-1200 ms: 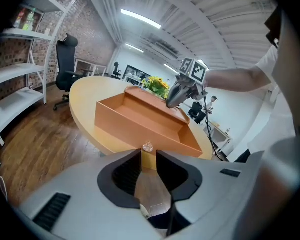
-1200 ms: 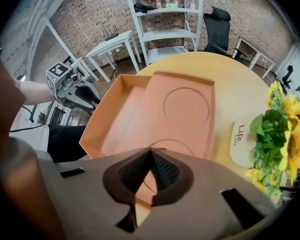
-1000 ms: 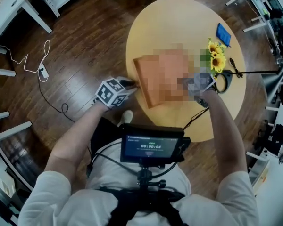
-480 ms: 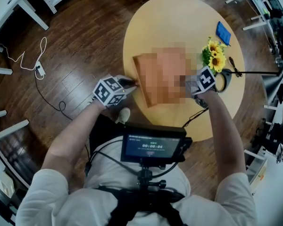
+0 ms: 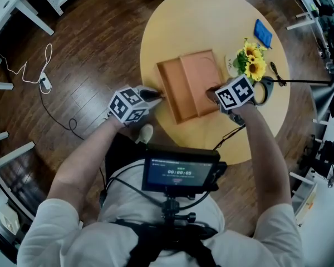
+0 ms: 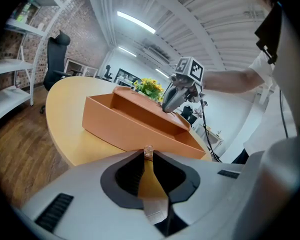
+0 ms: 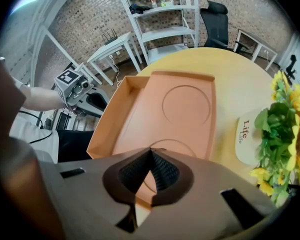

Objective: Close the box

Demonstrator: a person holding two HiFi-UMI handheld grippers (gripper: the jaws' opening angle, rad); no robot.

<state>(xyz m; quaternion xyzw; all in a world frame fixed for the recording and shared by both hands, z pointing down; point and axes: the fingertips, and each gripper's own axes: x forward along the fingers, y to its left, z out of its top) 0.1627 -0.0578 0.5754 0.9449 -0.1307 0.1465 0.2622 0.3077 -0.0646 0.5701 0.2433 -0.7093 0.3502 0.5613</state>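
Note:
An orange cardboard box (image 5: 168, 93) lies on the round wooden table (image 5: 178, 21). Its flat lid (image 5: 199, 78), embossed with two circles (image 7: 186, 104), covers the right part, and a strip along the left wall (image 7: 106, 130) stays uncovered. My left gripper (image 5: 157, 95) points nearly level at the box's left wall (image 6: 125, 129). A thin slit shows between its jaws (image 6: 148, 153), with nothing in it. From above, my right gripper (image 5: 211, 94) points steeply down, its shut tips (image 7: 150, 152) at the lid's near edge; it also shows over the box's far side (image 6: 171, 98).
Sunflowers (image 5: 254, 64) and a white "Life" card (image 7: 247, 140) stand just right of the box. A blue item (image 5: 263, 36) lies at the far table edge. White shelves (image 7: 162, 19), a black office chair (image 7: 217, 26) and floor cables (image 5: 42, 77) surround the table.
My left gripper has tipped slightly, so the box looks lower and flatter ahead of it. The right gripper and the lid have kept their places.

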